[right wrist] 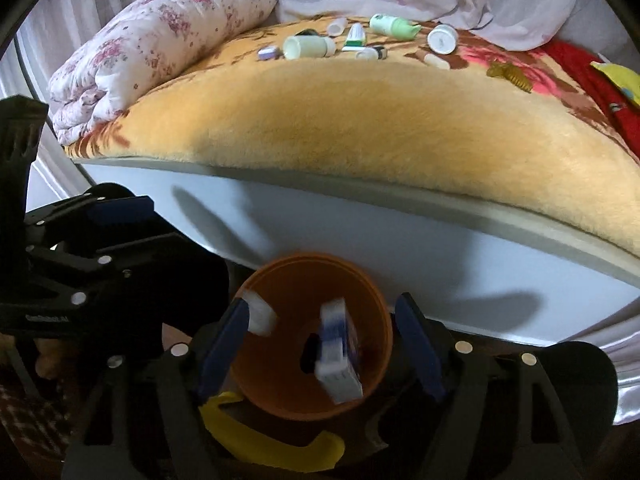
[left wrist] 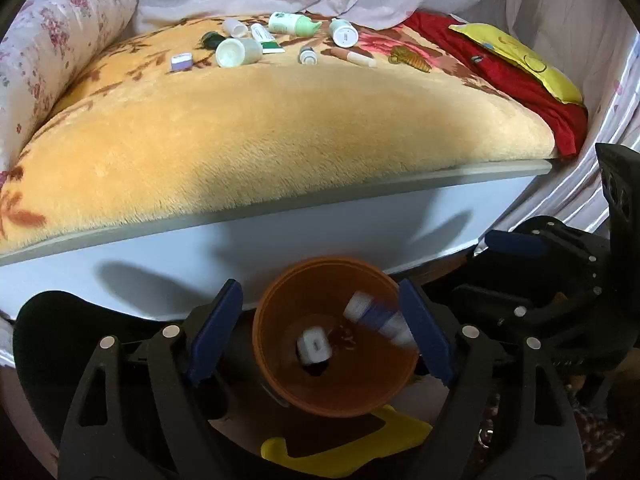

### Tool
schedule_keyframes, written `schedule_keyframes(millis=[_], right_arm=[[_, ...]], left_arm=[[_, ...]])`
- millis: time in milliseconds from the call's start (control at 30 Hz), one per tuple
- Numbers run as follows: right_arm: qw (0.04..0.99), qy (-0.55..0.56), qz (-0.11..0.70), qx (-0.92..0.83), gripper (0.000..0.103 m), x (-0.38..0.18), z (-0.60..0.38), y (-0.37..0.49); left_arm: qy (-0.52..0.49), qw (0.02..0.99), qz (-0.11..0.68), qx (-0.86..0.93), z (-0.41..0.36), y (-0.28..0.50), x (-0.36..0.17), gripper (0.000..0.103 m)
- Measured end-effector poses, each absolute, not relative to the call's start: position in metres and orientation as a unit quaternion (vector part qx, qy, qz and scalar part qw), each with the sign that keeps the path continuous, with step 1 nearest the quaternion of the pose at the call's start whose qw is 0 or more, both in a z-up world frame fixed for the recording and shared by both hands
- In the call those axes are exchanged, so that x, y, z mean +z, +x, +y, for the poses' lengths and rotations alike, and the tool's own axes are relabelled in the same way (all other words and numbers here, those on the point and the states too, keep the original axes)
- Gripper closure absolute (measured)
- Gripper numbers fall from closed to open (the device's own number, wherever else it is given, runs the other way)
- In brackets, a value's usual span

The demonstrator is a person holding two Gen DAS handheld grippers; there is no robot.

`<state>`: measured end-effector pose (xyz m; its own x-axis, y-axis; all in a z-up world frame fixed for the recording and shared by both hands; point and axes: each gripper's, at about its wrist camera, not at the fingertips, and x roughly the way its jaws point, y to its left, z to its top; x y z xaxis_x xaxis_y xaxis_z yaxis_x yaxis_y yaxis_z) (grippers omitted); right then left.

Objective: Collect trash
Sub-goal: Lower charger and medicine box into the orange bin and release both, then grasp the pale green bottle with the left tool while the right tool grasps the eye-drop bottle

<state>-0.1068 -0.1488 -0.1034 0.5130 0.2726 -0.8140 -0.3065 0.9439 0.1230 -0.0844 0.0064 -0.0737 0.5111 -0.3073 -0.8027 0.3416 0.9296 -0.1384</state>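
Note:
An orange bin [left wrist: 304, 384] stands on the floor against the bed's white side; it also shows in the right wrist view [right wrist: 360, 292]. Both grippers hover over it, open and empty: the left gripper [left wrist: 320, 332] and the right gripper [right wrist: 322, 340]. A white and blue box [right wrist: 336, 356], blurred, is in the air inside the bin's mouth; it also shows in the left wrist view [left wrist: 378, 318]. A small white piece [left wrist: 314, 346] lies on the bin's bottom. Another white piece [right wrist: 260, 316] is by the right gripper's left finger. Several bottles and tubes [left wrist: 276, 40] lie far back on the bed.
The bed has a fuzzy orange blanket [left wrist: 280, 120], a floral rolled quilt [right wrist: 160, 40] at left, a red cloth [left wrist: 500, 76] and yellow pillow [left wrist: 520, 56] at right. A brown comb [left wrist: 412, 58] lies on the blanket. A yellow object [left wrist: 340, 448] lies on the floor by the bin.

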Motion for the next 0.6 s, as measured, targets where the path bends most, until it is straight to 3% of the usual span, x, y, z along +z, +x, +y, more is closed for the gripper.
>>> schedule_keyframes(millis=[233, 600], right_arm=[[0.888, -0.006, 0.431, 0.162, 0.028, -0.085, -0.162, -0.098], [0.937, -0.028, 0.311, 0.156, 0.028, -0.022, -0.158, -0.058]], left_arm=[[0.006, 0.874, 0.453, -0.175, 0.014, -0.070, -0.068, 0.024], [0.002, 0.926, 0.349, -0.143, 0.029, 0.016, -0.007, 0.024]])
